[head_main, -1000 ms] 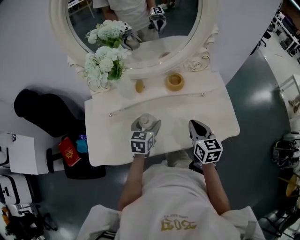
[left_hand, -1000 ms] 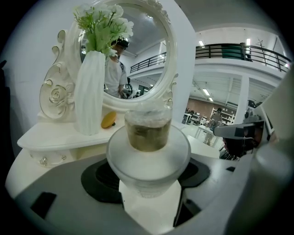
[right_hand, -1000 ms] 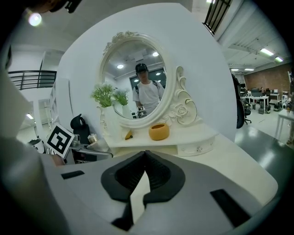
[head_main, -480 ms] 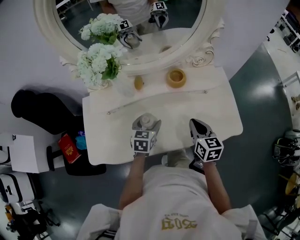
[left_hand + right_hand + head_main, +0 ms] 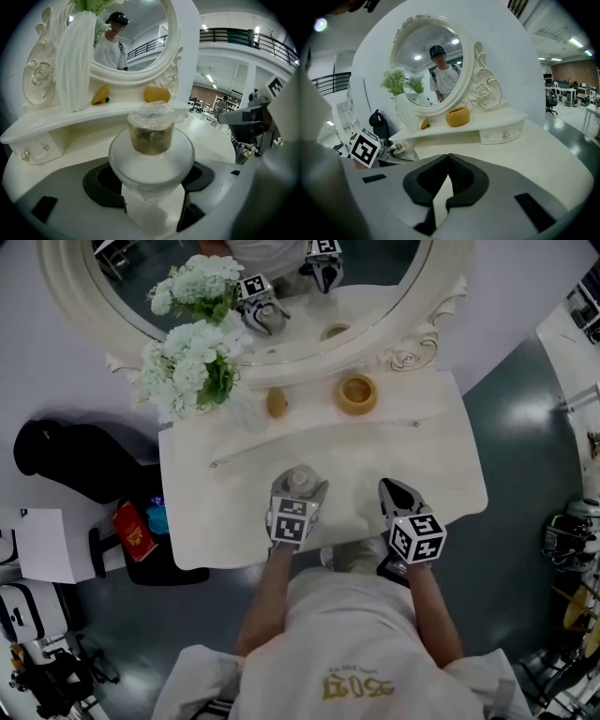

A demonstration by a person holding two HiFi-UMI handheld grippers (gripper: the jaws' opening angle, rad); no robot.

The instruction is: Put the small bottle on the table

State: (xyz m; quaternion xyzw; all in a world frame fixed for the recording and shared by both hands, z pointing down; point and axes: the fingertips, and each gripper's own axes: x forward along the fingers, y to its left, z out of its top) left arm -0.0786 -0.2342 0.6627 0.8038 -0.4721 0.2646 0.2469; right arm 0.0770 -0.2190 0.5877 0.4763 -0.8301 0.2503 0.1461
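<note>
A small clear bottle (image 5: pixel 152 150) with a wide rounded shoulder and a clear cap over brownish contents sits between the jaws of my left gripper (image 5: pixel 150 187), which is shut on it. In the head view the bottle (image 5: pixel 300 481) and left gripper (image 5: pixel 298 493) are over the front middle of the white dressing table (image 5: pixel 441 465). I cannot tell whether the bottle's base touches the tabletop. My right gripper (image 5: pixel 398 495) is to the right, over the front edge, shut with nothing in it; its jaws (image 5: pixel 445 185) meet at the tips.
On the raised back shelf stand a white vase of white flowers (image 5: pixel 187 371), a small yellow object (image 5: pixel 276 403) and a yellow-orange pot (image 5: pixel 357 394). The oval mirror (image 5: pixel 281 287) rises behind. A black bag (image 5: pixel 66 460) and red item (image 5: pixel 132 532) lie on the floor left.
The head camera has shifted, so the table sits lower and more to the left in view. Both grippers keep their places over the table; the left still holds the bottle.
</note>
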